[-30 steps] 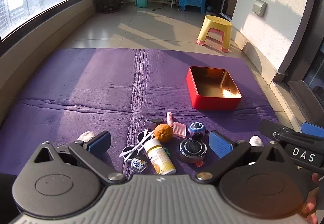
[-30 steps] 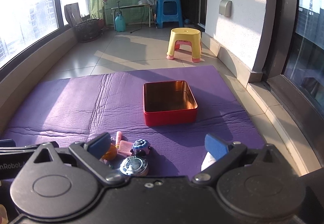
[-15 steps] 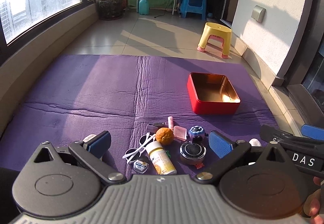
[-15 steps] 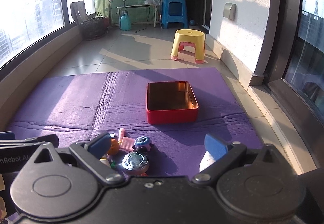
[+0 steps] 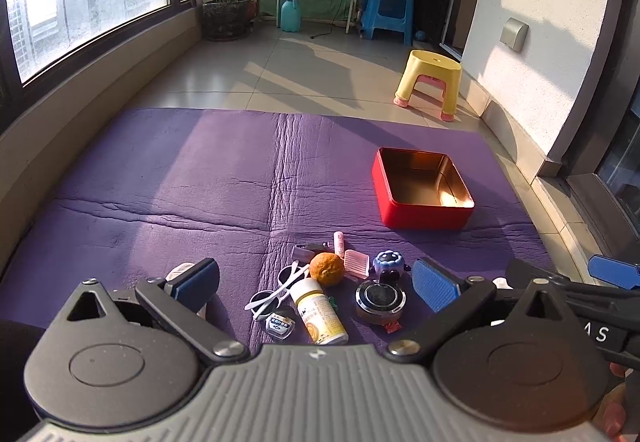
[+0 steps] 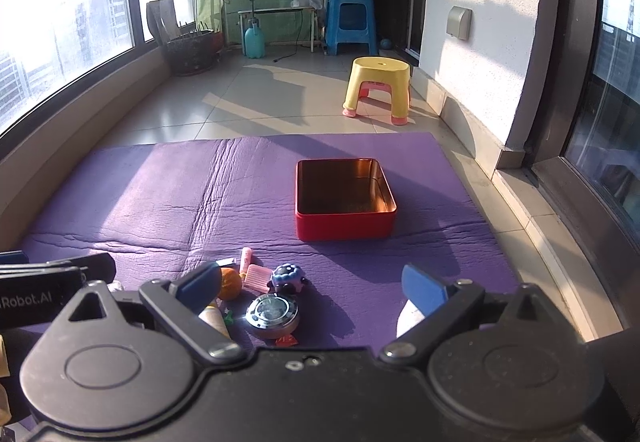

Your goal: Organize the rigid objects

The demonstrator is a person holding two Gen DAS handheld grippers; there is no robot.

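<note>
Left-wrist view: left hand-held gripper at lower centre of the frame, jaws spread wide and released, nothing between the blue pads. Between and just beyond the pads, a cluster of small rigid objects on a purple mat laid on the tiled floor — an orange at the middle, a white pill bottle lying on its side just below it, white-framed glasses to lower left of the orange, a small tape measure touching the glasses, a round metal tin to lower right, a pink comb and a blue toy figure to the right of the orange, a pink tube above it. Open red tin box, empty, at centre right of the frame, well apart from the cluster. Yellow stool on the floor at upper right. Right-wrist view: right hand-held gripper at lower centre, likewise spread and released, grasping nothing — same cluster at lower left of centre, red tin box at mid-frame beyond it. Part of the left hand-held gripper at the left edge of that frame.
</note>
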